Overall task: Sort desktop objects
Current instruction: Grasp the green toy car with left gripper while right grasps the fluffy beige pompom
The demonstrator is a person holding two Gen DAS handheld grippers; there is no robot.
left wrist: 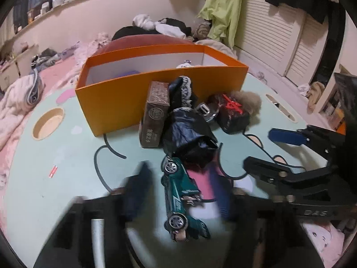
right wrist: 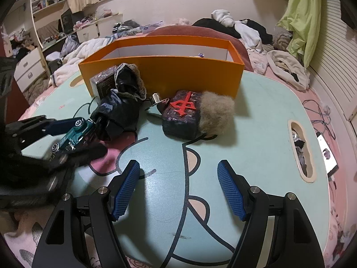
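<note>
Left gripper (left wrist: 180,192) has its jaws closed in on the green toy car (left wrist: 178,198), one blurred finger at each flank of the car; the right wrist view shows the car (right wrist: 75,134) pinched between them, nose pointing out past the tips. Whether the car is lifted off the table (right wrist: 256,134) cannot be told. Right gripper (right wrist: 178,189) hovers with jaws about half open, nothing between the blue pads (right wrist: 125,192), only bare table under them. Just beyond the left jaws lies a crumpled dark cloth pouch (left wrist: 187,120), touching the car's front end. Left of the pouch, a brown box (left wrist: 155,114) stands upright against the orange box (left wrist: 125,102). Beyond the right jaws sits a dark bag with a red symbol (right wrist: 183,116), a furry pom (right wrist: 216,116) touching its right side, and a small metal clip (right wrist: 157,99) just to its left. The orange box stands open-topped at the table's far edge, behind everything.
</note>
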